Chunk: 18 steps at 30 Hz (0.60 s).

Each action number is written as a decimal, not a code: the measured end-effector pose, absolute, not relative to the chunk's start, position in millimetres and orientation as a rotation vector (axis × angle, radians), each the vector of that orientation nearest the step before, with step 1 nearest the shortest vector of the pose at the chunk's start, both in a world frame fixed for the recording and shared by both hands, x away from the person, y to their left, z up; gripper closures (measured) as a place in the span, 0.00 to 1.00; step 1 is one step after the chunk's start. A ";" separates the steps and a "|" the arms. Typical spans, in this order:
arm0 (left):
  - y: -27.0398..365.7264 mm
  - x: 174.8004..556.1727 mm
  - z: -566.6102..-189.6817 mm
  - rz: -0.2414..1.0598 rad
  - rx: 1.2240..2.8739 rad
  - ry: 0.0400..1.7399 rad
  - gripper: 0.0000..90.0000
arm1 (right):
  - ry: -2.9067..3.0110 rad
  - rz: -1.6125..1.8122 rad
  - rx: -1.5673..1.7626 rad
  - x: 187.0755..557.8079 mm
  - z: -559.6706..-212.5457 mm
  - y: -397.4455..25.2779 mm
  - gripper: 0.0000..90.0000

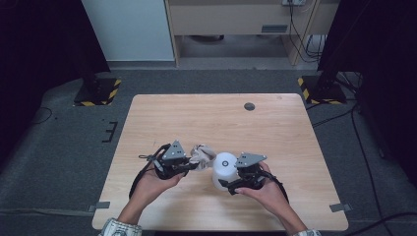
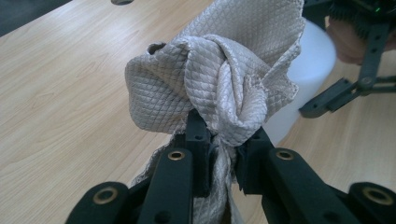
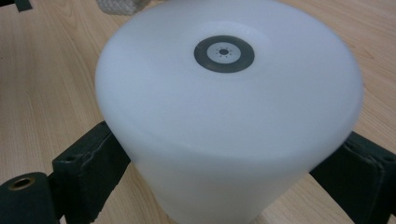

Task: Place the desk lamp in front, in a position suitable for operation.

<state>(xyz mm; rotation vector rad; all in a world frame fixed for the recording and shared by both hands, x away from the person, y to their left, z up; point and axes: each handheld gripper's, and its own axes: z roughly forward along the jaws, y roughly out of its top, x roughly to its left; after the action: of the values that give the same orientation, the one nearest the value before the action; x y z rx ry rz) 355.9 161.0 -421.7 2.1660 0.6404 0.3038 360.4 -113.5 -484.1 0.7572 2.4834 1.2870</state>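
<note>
High view is showing a light wooden table [image 1: 275, 128] with two hands working near its front edge. The left gripper [image 1: 189, 166] is pinching a beige quilted cloth [image 1: 202, 154], bunched into a soft ball. The right gripper [image 1: 232, 186] is hugging a white frosted plastic cup [image 1: 224, 170], which is sitting upside down on the table with a small black ring mark on its flat top. The cloth is touching the cup's left side, or is just beside it (it is hard to tell which).

Left gripper view is showing the two black jaws pressing together on the twisted neck of the cloth [image 2: 219, 79], with the puffy part sticking out above them. The cup [image 2: 308, 70] is peeking out behind the cloth.

Right gripper view is showing the jaws sitting one on each side of the cup [image 3: 229, 116], low on its wall, and touching it.

The cloth is looking soft and floppy and light. It will squash and bend, so holding the bunched part is the best way, because a loose corner could slip out. The cup is looking light and smooth, maybe a bit slippery. It is probably thin too, so a hard squeeze could dent it. Gripping the round wall from both sides, low down, is a steady hold.
</note>
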 end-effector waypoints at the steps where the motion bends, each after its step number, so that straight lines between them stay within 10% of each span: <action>1: 160.3 355.2 -421.1 0.310 2.171 0.636 0.86 | 2.481 1.281 0.752 359.6 -484.1 -112.8 0.10; 18: 119.8 350.8 -401.8 0.272 2.175 0.531 0.85 | 2.474 1.266 0.733 356.3 -483.3 -106.3 0.10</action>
<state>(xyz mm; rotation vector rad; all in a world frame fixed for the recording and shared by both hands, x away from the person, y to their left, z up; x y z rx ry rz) 350.8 119.8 -401.8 2.1755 0.5309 0.2718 356.3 -106.3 -483.3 0.7335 2.4741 1.2662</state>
